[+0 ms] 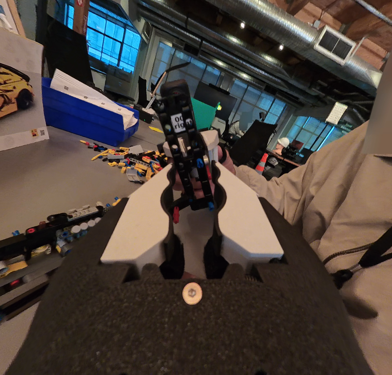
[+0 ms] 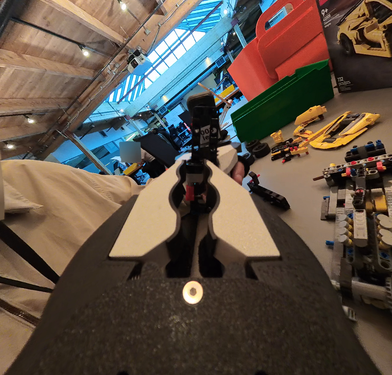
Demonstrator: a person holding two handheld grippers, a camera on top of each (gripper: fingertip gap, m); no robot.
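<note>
A black building-brick frame (image 1: 186, 174) of long studless beams with blue and red pins hangs in the air between my two grippers. In the left wrist view my left gripper (image 1: 192, 165) is open. The frame's near end stands between its wavy pads, and a gap shows on the left side. My right gripper (image 1: 188, 144) faces me and grips the frame's far end. In the right wrist view my right gripper (image 2: 195, 164) is shut on the frame (image 2: 194, 144) at a grey and black block. The left gripper (image 2: 204, 156) shows beyond it.
A grey table (image 1: 53, 174) carries a blue bin (image 1: 84, 119), a pile of loose pieces (image 1: 131, 159) and a part-built chassis (image 2: 360, 206). A green bin (image 2: 286, 102), red bag (image 2: 275, 47), yellow body panels (image 2: 339, 129), wheels (image 2: 258, 148) and a black beam (image 2: 269, 193) lie to the right. Less than 4 cm separates the two grippers' tips.
</note>
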